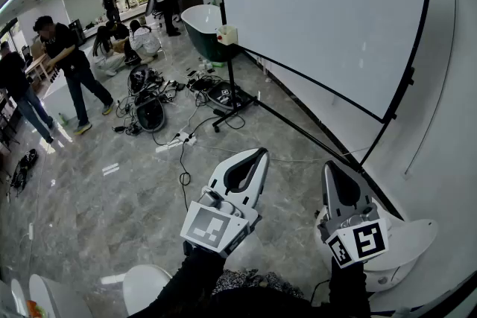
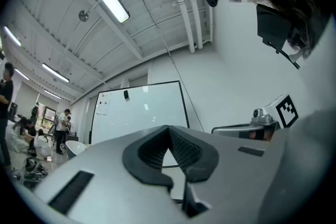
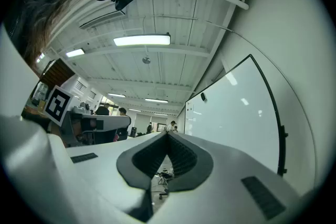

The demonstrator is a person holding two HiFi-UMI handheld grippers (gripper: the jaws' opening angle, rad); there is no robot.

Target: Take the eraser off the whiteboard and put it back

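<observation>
The glossy grey floor [image 1: 89,197] carried a tangle of black cables [image 1: 160,97] and dark bags [image 1: 149,114], close beside the foot of the whiteboard stand [image 1: 232,104]. A white power strip [image 1: 176,141] lay just beside the tangle, and a black cord [image 1: 183,175] trailed from it across bare tiles.

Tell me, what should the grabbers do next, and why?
Probably raise the right gripper toward the eraser, the small dark block near the top edge of the whiteboard. Both it and the left gripper are shut, empty and held low, well short of the board, and the right one is on the board's side.
</observation>
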